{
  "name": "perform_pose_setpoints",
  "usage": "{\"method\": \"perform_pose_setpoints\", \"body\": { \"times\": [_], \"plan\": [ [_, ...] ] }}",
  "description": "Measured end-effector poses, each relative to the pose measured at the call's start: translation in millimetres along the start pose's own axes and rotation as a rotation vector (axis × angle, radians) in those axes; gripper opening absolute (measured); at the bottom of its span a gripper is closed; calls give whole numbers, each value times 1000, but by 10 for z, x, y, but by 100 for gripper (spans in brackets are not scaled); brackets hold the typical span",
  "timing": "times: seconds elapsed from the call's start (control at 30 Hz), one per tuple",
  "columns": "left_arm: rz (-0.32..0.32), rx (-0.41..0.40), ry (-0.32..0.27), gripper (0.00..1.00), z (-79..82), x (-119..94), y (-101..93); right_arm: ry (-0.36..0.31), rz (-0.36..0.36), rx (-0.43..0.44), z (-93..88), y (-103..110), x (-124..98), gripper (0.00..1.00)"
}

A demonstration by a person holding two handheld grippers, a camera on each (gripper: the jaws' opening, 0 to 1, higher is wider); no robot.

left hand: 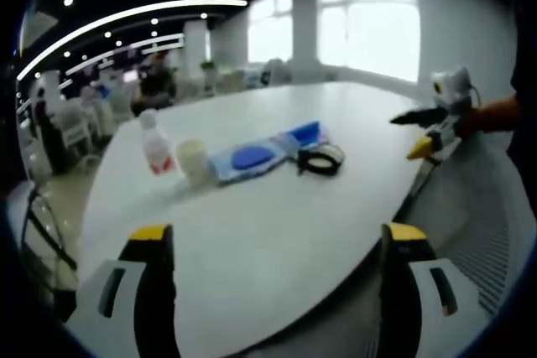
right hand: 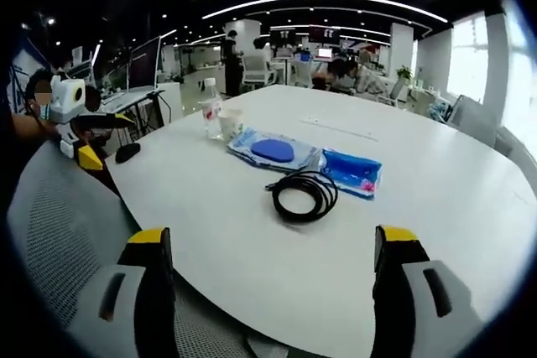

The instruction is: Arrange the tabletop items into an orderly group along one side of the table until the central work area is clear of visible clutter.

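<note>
Left gripper view: the left gripper [left hand: 277,245] stands wide apart, holding nothing, at the near edge of the white table [left hand: 252,232]. Farther in lie a row of items: a small bottle [left hand: 155,147], a white cup [left hand: 193,159], a blue-and-clear packet [left hand: 256,157] and a coiled black cable [left hand: 320,159]. In the right gripper view the right gripper [right hand: 273,245] also gapes wide and empty, above a grey mesh chair [right hand: 59,224], with the cable nearest.

Bright window glare, ceiling LEDs; soft blur, fisheye-warped edges.
</note>
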State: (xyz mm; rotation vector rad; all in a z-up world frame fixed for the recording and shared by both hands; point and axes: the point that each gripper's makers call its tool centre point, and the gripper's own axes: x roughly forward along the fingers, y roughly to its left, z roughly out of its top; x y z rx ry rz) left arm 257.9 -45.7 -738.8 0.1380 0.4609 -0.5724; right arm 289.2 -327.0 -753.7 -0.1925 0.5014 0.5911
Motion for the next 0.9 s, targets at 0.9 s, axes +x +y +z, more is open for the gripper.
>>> {"method": "perform_pose_setpoints", "body": {
  "times": [0.9],
  "plan": [
    [-18, 1, 20, 98, -41, 8, -30, 13, -8, -10, -24, -1, 6, 100]
  ]
}}
